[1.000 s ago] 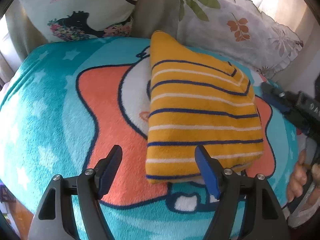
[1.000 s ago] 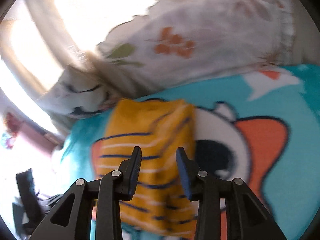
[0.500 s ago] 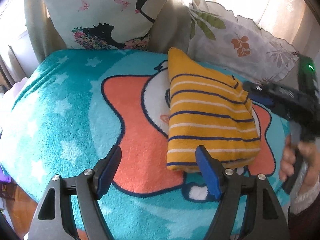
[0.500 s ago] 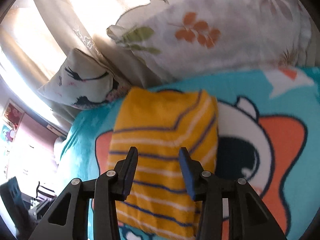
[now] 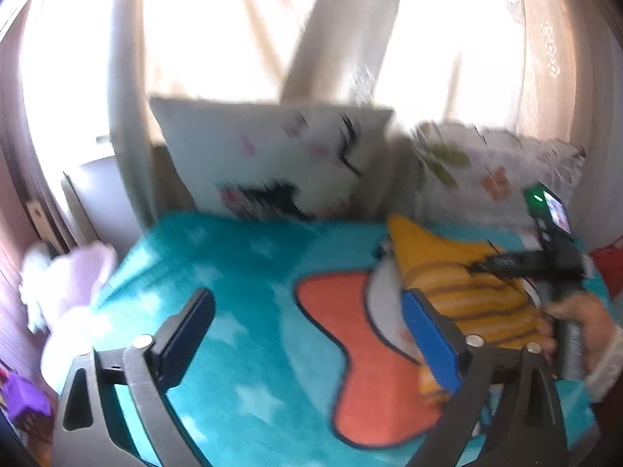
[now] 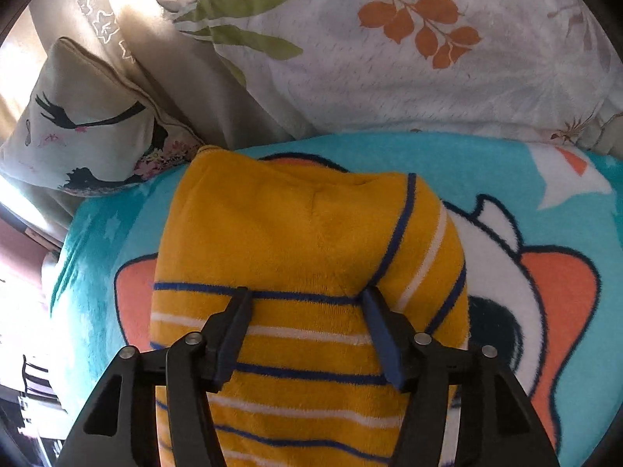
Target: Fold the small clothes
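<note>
A folded yellow garment [image 6: 307,257] with blue and white stripes lies on a teal cartoon blanket [image 6: 545,369]. My right gripper [image 6: 307,311] is open just above the garment, one finger on each side of its middle. In the blurred left wrist view the garment [image 5: 467,292] is at the right, with the right gripper's black body [image 5: 545,260] over it. My left gripper [image 5: 307,334] is open and empty, raised above the blanket [image 5: 241,272], left of the garment.
A cushion with a black bird print [image 5: 272,163] and a leaf-print pillow [image 6: 409,58] lean against the curtains at the back. A pale pink cloth heap [image 5: 66,292] lies off the blanket's left edge. A purple object [image 5: 23,397] sits at the lower left.
My left gripper has pulled back and tilted up, away from the garment. My right gripper has moved in over the garment and its jaws have opened wider.
</note>
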Tool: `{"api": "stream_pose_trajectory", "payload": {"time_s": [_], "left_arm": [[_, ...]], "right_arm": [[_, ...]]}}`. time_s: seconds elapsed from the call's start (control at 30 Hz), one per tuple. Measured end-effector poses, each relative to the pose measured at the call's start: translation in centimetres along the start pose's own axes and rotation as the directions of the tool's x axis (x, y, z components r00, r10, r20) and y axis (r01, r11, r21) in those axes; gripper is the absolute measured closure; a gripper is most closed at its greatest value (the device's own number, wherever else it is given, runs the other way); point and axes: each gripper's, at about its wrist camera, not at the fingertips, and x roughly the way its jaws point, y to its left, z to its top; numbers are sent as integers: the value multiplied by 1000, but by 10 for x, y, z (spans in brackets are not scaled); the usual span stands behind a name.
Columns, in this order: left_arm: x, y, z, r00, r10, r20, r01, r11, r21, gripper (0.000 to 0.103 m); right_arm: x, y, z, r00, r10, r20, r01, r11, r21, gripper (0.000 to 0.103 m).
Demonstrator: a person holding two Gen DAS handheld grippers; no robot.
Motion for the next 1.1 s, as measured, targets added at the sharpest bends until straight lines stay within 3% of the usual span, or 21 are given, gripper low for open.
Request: {"api": "stream_pose_trajectory", "payload": {"time_s": [0.17,0.27,0.3,0.37,0.43,0.47,0.5,0.6,0.63,0.7,1.1], "left_arm": [[-7,24,11,997,-17,76,18,1000,-13,0],[0,30,12,996,-66,52,67,998,-19,0],[3,30,13,997,-73,36,73,997,-19,0],[10,31,12,994,-107,8,108,994,-30,0],[17,31,12,990,-135,-35,134,990,-36,0],[21,30,10,985,-160,-59,158,987,-33,0],[24,29,8,980,-181,-78,179,983,-33,0],[34,27,2,970,-204,-131,202,979,-33,0],[37,27,0,964,-220,-150,217,975,-38,0],[43,29,-5,950,-253,-183,248,967,-53,0],[48,44,-22,908,-337,-249,326,942,-86,0]], "right_arm": [[-52,14,-19,995,-27,96,26,1000,14,39],[-96,34,-36,969,-95,229,105,994,-33,34],[-109,42,-40,952,-131,276,150,988,-48,29],[-141,61,-55,879,-237,414,284,957,-56,18],[-164,73,-71,789,-316,527,381,925,-16,4],[-169,75,-76,773,-320,548,383,924,0,0],[-170,76,-80,776,-314,548,368,930,11,0],[-146,59,-80,904,-271,331,263,962,68,1],[-131,54,-81,933,-280,226,264,959,99,3],[-118,53,-90,937,-310,162,294,949,115,7],[-92,114,-128,965,-251,79,253,967,-13,7]]}}
